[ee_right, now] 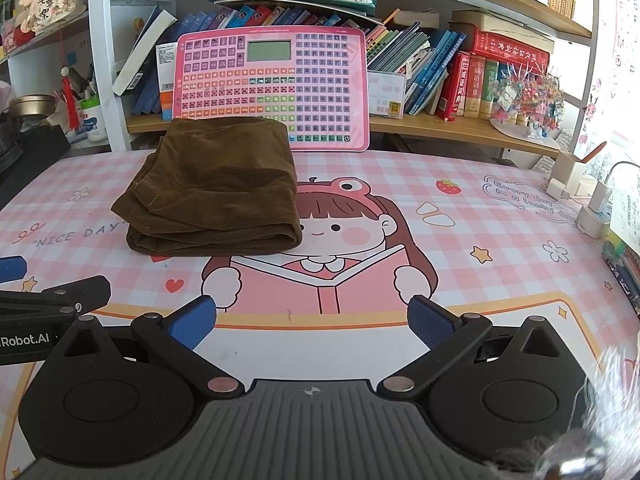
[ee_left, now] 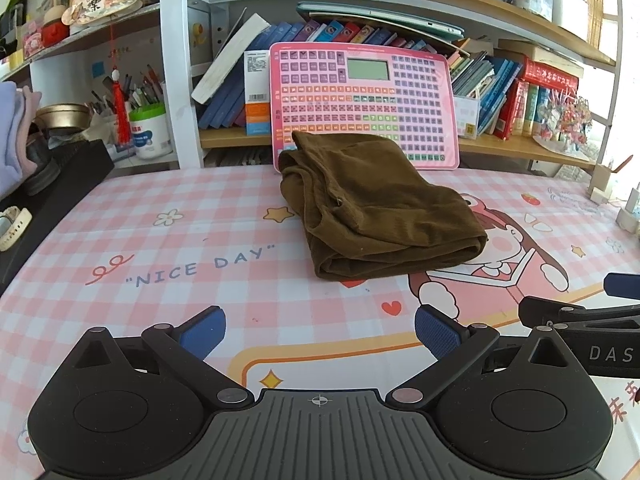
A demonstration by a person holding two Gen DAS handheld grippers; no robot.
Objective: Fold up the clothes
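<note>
Nearest, the left hand-held gripper (ee_left: 320,332) and the right hand-held gripper (ee_right: 312,322) hover side by side over the desk (ee_right: 480,280), both with fingers spread apart and holding nothing. Farther back, the brown garment (ee_right: 216,188) lies folded in a compact stack on the pink mat, just before the pink keyboard board (ee_right: 272,88). The fold looks finished; any tidying should press the loose left edges flat, without lifting layers.

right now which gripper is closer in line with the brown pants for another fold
Left, marginally. The brown pants sit nearly straight ahead of the open left gripper; from the open right gripper they lie off to the left.
</note>
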